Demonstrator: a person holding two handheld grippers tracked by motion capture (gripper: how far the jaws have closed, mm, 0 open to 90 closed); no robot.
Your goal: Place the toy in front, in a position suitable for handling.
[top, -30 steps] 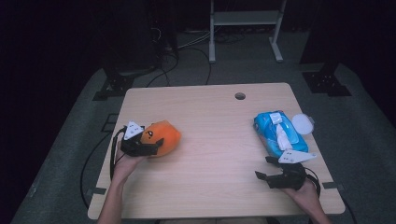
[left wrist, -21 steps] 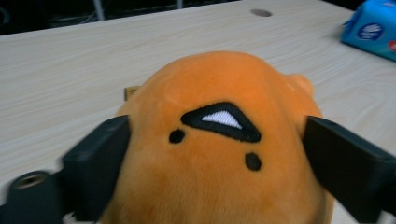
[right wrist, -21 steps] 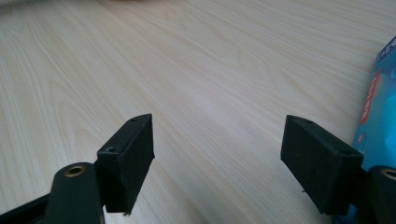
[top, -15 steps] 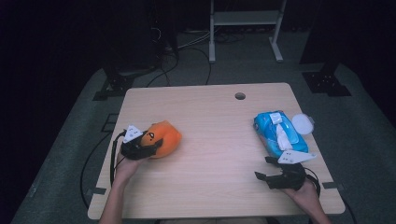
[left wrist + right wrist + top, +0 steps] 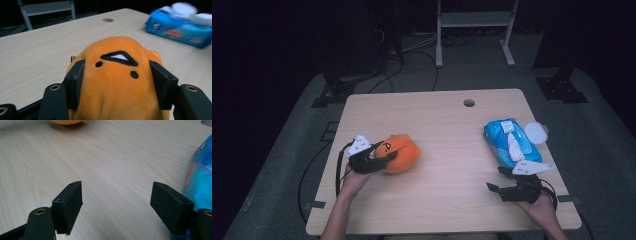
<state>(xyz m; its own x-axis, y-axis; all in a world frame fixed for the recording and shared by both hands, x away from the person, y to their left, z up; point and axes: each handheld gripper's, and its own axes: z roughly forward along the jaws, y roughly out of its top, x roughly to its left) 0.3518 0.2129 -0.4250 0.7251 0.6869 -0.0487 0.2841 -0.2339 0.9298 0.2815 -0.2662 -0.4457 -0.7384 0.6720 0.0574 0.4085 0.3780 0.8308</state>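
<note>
A light wooden tabletop (image 5: 447,150) seen from above, with a person's 2 forearms coming in from the near edge, each hand holding a black claw; the landmark here is an orange plush toy (image 5: 399,152) with a stitched black face, lying on the tabletop's left half. The left claw (image 5: 382,154) is at the toy's near-left side, and its jaws have just been closing with the toy between them; in the left gripper view the 2 black pads press into the plush (image 5: 117,82) on either side, so the left claw (image 5: 118,75) is clenched on the toy, which rests on the wood. Far to the right of the toy, well apart from it, lies a blue pack of wet wipes (image 5: 512,145) with a white round lid (image 5: 536,132) just beside its far right corner; the pack also appears blurred beyond the toy in the left gripper view (image 5: 180,31). The right claw (image 5: 502,182) rests low over the tabletop just nearer than the pack, again well to the right of the toy; in the right gripper view its jaws stand wide apart with bare wood between them, released, the right claw (image 5: 117,195) gripping nothing.
</note>
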